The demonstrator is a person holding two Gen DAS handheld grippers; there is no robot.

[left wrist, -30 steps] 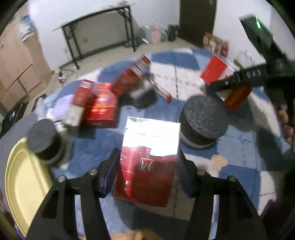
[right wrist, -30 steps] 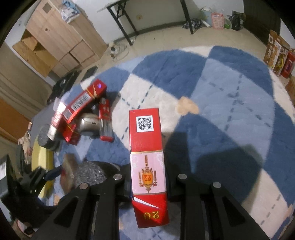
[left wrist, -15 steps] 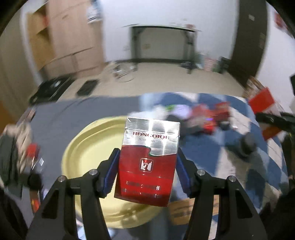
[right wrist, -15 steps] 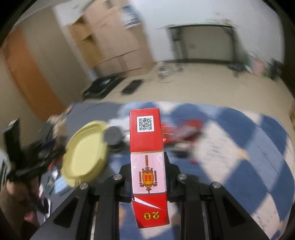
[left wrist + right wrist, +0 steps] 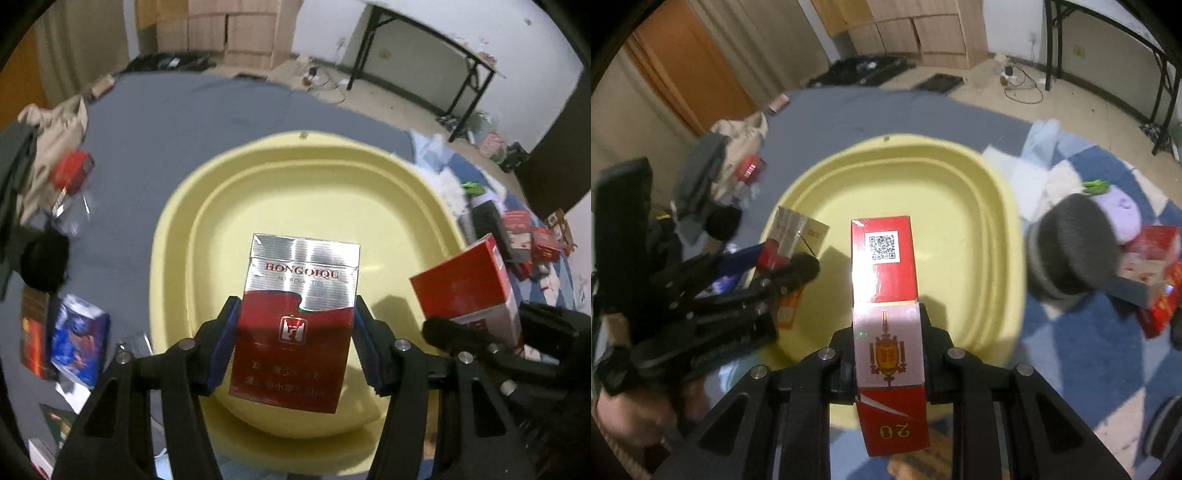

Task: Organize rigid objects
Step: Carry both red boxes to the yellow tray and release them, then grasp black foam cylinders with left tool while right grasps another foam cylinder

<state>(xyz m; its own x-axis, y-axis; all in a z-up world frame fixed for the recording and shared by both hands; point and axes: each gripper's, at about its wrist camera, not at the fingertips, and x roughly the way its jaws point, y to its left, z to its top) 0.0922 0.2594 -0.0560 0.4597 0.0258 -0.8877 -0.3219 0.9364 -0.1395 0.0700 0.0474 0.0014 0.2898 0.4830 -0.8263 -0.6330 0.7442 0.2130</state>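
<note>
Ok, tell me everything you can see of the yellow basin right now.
The yellow basin is a wide, shallow tub, plastic by its look, with rounded corners and a stepped double rim. It sits upright on the grey mat. What shows of its inside is bare; the rest is hidden. The left gripper holds a silver-and-red cigarette pack over it, and the right gripper holds a red carton over it. Whether either touches it cannot be told.

Two packs hang over the basin (image 5: pixel 177 229): the cigarette pack (image 5: pixel 295 317) on the left, the box (image 5: pixel 886 295) right of it; a round brush (image 5: pixel 1071 251) lies beside the basin's right rim.
</note>
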